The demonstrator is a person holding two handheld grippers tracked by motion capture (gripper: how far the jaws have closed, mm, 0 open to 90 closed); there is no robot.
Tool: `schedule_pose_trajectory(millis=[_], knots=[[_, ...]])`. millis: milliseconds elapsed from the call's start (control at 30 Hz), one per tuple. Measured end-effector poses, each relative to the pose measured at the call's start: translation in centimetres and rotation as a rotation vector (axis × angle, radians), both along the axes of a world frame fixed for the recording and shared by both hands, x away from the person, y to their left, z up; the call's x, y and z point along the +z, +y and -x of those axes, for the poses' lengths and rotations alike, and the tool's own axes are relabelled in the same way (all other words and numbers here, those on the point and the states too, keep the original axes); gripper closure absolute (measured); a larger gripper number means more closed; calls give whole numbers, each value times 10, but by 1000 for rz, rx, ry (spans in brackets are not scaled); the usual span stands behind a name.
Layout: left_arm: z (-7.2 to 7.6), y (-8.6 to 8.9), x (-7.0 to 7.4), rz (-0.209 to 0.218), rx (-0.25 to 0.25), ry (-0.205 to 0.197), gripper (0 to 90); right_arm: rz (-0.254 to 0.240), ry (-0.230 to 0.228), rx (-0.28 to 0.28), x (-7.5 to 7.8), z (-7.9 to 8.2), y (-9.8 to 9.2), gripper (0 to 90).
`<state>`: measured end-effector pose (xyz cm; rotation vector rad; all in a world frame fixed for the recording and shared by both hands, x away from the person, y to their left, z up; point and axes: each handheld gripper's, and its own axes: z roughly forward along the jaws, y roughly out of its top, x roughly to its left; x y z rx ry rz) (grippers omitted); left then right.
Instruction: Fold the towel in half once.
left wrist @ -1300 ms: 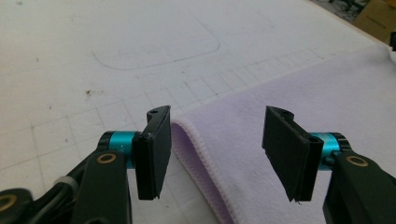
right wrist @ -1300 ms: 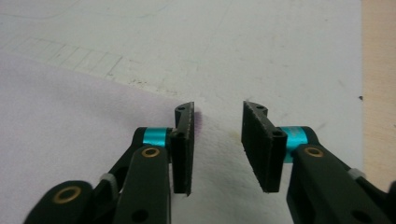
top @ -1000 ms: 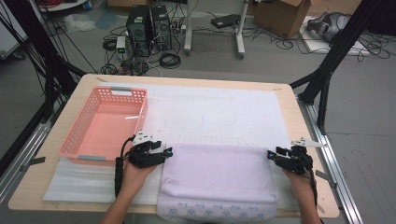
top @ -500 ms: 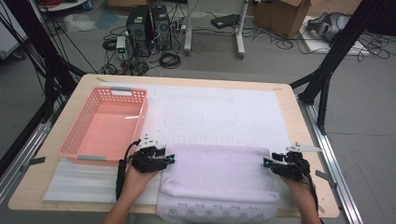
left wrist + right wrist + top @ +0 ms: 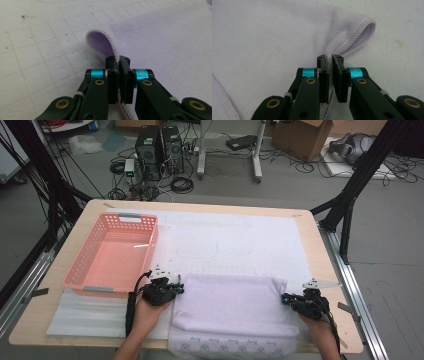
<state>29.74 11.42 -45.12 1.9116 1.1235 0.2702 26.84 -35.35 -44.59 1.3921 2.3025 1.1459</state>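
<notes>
Two hand-held grippers, left and right, have just clamped one lilac towel's edges; one pink basket sits on the desk.

One camera hangs high above my side of the counter, facing forward and down, far enough to take in the floor beyond. Two more ride on my grippers — each looks along its own jaws, very close. All three share the lilac towel — its opposite edges.
</notes>
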Motion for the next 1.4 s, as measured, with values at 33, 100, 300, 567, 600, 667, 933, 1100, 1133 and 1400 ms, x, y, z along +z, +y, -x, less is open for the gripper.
schedule_pose_trajectory(millis=[33,100,300,567,600,667,933,1100,1133,1400], knots=[[-1,-1,0,3,10,-6,863,-4,-3,3,0,-1,0,853],[-5,-3,3,8,16,-25,865,27,-35,-9,1,-1,2,858],[-14,-2,23,74,53,-77,866,2,-157,-44,18,-5,3,862],[-55,-9,49,97,103,-99,865,-17,-192,-104,27,-40,-5,861],[-64,-9,49,108,113,-91,865,-6,-192,-104,27,-45,-5,861],[-79,-10,48,113,130,-72,865,6,-192,-114,29,-59,-5,861],[-125,-9,43,125,191,-44,865,27,-183,-131,39,-114,-2,860],[-149,-9,50,119,191,-60,864,25,-163,-166,39,-140,-2,859],[-154,-8,51,121,199,-55,864,28,-167,-173,40,-145,-1,859],[-170,-8,51,107,225,-53,864,55,-182,-182,47,-165,9,858]])
